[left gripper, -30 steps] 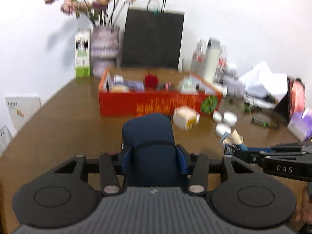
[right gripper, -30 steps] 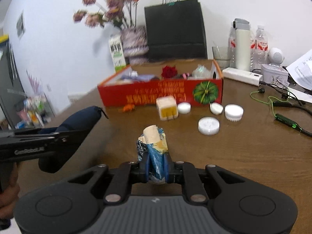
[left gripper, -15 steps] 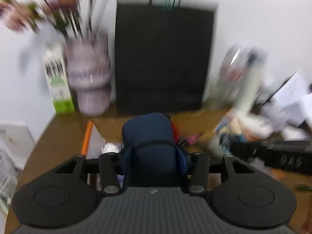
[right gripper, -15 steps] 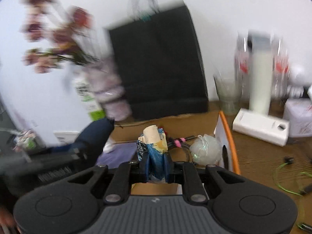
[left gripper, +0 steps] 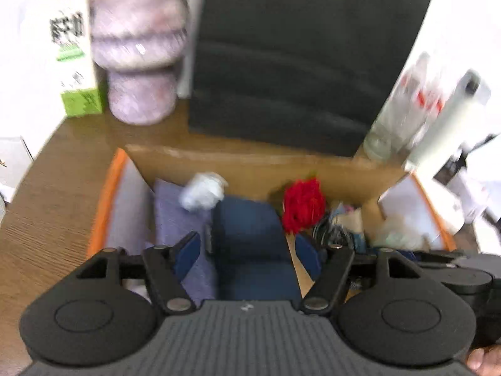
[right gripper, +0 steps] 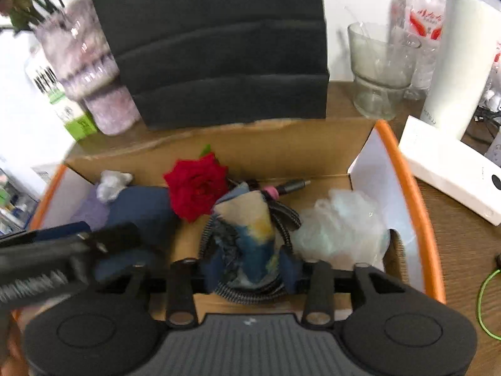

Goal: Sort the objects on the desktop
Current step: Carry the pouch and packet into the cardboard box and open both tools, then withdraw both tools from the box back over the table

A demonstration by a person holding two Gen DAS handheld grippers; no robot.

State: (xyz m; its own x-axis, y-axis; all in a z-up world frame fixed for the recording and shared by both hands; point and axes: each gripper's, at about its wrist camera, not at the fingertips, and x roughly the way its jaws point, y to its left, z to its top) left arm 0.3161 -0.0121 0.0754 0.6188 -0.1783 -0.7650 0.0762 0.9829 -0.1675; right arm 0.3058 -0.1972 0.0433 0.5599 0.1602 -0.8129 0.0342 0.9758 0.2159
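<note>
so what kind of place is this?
Probably an office or home desk: a wooden table cluttered with a cardboard box of odds and ends, a black paper bag, water bottles and a white power strip.

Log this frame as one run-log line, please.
left gripper: opening, dark blue pouch between jaws | right gripper: opening, crumpled blue-and-cream wrapper between jaws | both over orange-rimmed cardboard box

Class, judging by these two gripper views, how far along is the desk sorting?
Done: rose, cable and plastic wrap lie in the box. In hand: both hand-held grippers are opening over it, left around the blue pouch, right around the crumpled packet. Left: bottle, glass outside.
</note>
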